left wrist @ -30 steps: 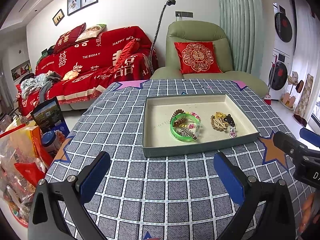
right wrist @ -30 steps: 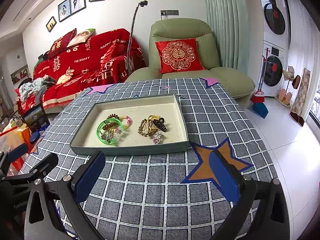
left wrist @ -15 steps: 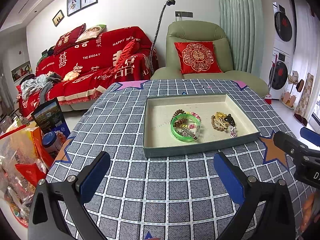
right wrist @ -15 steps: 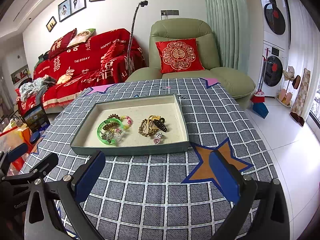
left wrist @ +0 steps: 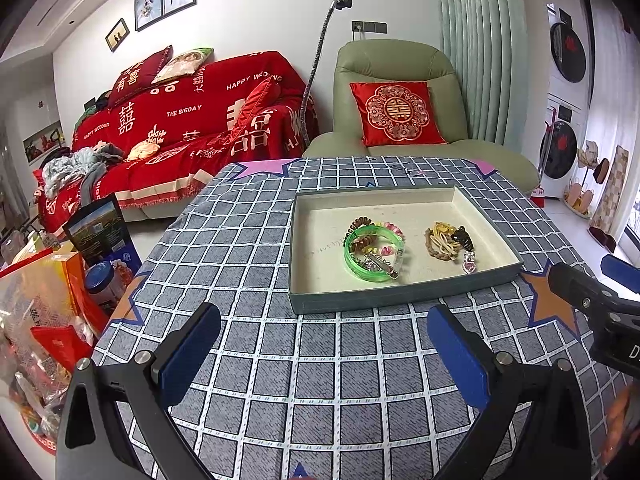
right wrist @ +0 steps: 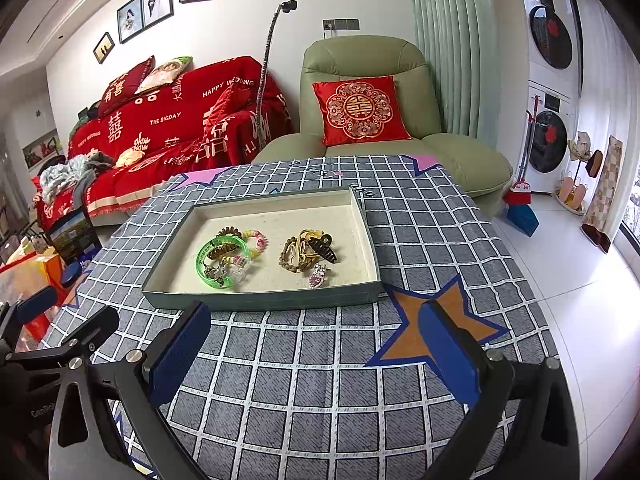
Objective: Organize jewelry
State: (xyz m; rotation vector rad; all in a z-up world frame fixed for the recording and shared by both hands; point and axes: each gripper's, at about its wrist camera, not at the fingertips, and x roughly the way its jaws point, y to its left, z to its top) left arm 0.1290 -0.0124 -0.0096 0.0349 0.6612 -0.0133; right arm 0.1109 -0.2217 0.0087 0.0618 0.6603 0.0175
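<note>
Two hand-held grippers are hovering over the checked cloth of the bench (left wrist: 256, 240), both short of the tray (left wrist: 400, 296). On the left, the left hand-held gripper (left wrist: 324, 340) is standing wide, its blue pads (left wrist: 188, 348) gripping nothing. Ahead of it, the shallow grey-green tray is lying flat on the bench. Inside, a green bangle (left wrist: 374, 254) is sitting toward the left, with beaded bracelets (left wrist: 384, 228) overlapping it. Just beside, to the right, a pile of brown and yellow hair ties (left wrist: 440, 240) is touching a dark hair claw (left wrist: 464, 236) and a small pink clip (left wrist: 469, 265). Further right, the right hand-held gripper (right wrist: 316, 340) is also spread wide and carrying nothing.
</note>
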